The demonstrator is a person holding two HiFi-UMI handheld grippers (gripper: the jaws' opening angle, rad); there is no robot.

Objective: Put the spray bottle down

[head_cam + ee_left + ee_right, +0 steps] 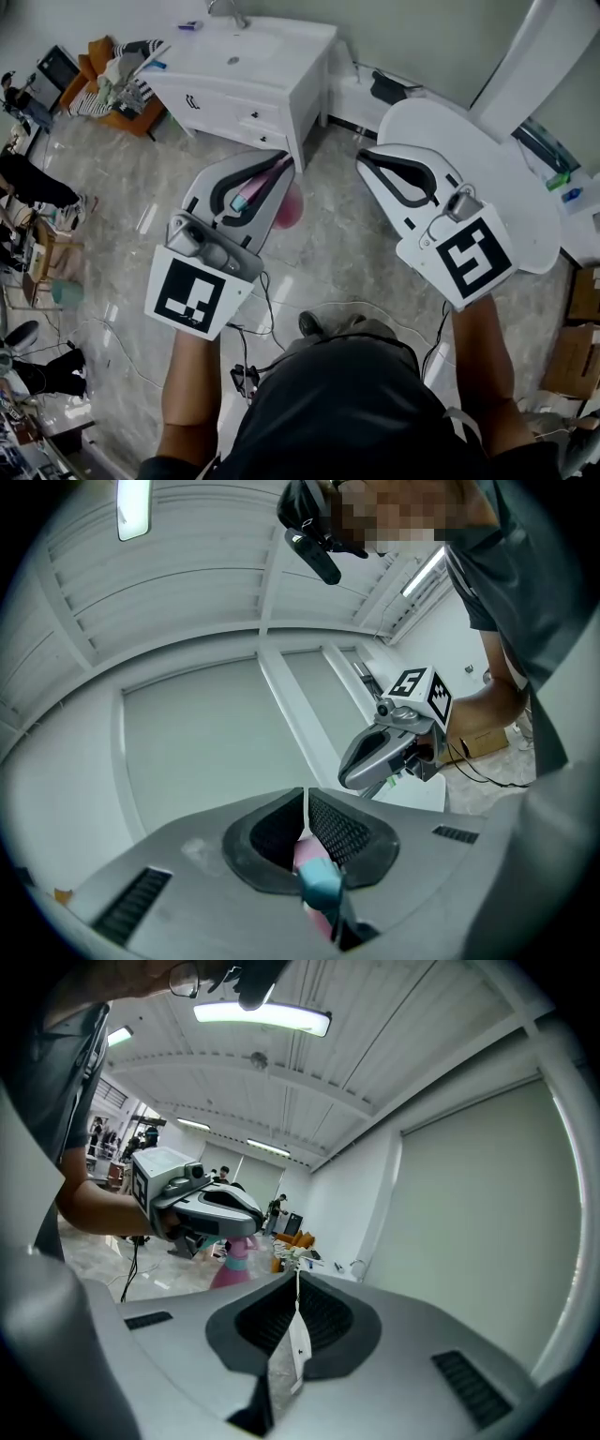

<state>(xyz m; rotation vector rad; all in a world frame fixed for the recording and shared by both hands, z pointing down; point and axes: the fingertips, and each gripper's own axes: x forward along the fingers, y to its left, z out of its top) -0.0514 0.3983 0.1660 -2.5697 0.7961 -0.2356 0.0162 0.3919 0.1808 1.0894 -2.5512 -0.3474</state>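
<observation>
Above the floor (328, 246), left tongs (281, 165) grip the bottle (290, 206), right tongs (367, 157) pinch a slip (298, 1340); we should land it upright, gently.

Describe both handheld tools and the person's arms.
Both the left tool and right tool are light grey shells with black padded jaw linings. Each carries a white cube with black square markers. Thin black cables trail back. Forearms are bare below a dark top.

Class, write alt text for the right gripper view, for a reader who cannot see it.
The right tongs are shut on a thin white tag hanging between them. Beyond, at left, the left tongs hold a pink spray bottle with a teal collar above a pale floor.
</observation>
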